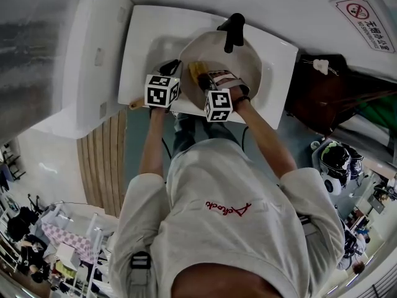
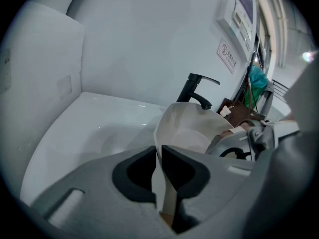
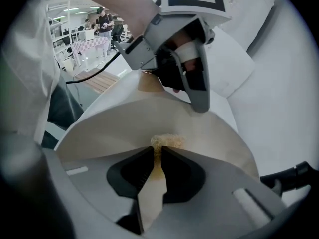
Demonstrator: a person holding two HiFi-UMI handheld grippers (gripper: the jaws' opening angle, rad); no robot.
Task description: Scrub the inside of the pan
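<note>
Washroom corner off an open office: white sink (image 1: 142, 36), black tap (image 1: 234, 30) at its back, no-smoking sign (image 1: 366, 20) on the wall beside it, desks (image 3: 89, 34) well behind.

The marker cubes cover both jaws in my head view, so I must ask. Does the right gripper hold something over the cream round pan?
Observer: Yes. In the right gripper view, the right gripper is shut on a thin yellow-brown scrub sponge.
Operator: And the left gripper, please?
Observer: The left gripper clamps the pale flat handle of the cream round pan.
Operator: Is the sponge already inside the pan?
Observer: Its fuzzy tip pokes past the fingertips and faces the pan's inside wall. I cannot tell whether it touches.
</note>
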